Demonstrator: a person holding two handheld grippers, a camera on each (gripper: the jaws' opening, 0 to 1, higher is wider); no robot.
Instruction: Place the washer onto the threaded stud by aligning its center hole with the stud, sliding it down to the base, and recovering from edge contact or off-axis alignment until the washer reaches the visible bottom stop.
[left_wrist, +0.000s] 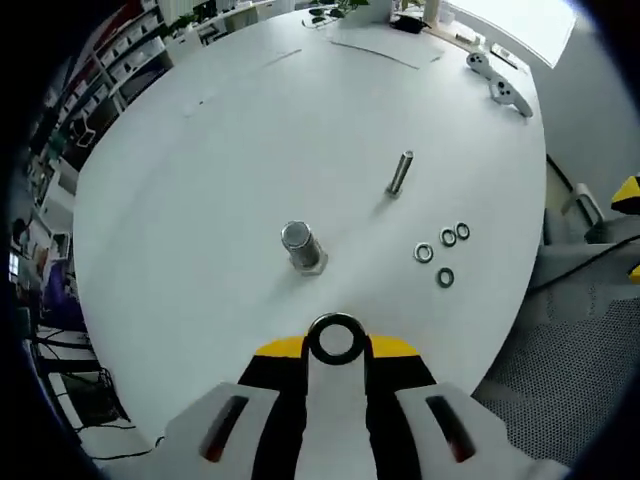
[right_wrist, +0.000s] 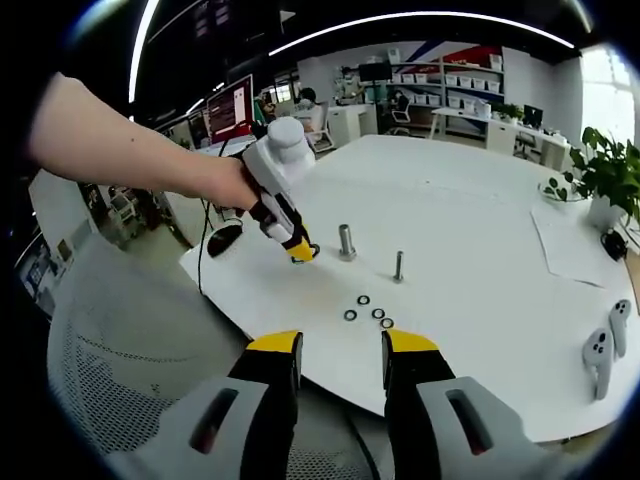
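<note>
My left gripper (left_wrist: 335, 348) is shut on a steel washer (left_wrist: 335, 319), held upright between its yellow tips just above the white table (left_wrist: 200, 200). A thick threaded stud (left_wrist: 302, 246) on a hex base stands a little beyond the washer. A thinner stud (left_wrist: 400, 173) stands farther right. In the right gripper view a hand holds the left gripper (right_wrist: 303, 250) just left of the thick stud (right_wrist: 347, 242); the thin stud (right_wrist: 399, 266) is to its right. My right gripper (right_wrist: 342, 350) hangs open off the table's near edge, holding nothing.
Several loose washers (left_wrist: 445, 255) lie to the right of the studs, seen also as loose washers (right_wrist: 368, 312) near the table's front. Two white controllers (left_wrist: 500, 82) rest at the far edge. A mesh chair (right_wrist: 110, 330) stands beside the table, and a plant (right_wrist: 610, 180) at the right.
</note>
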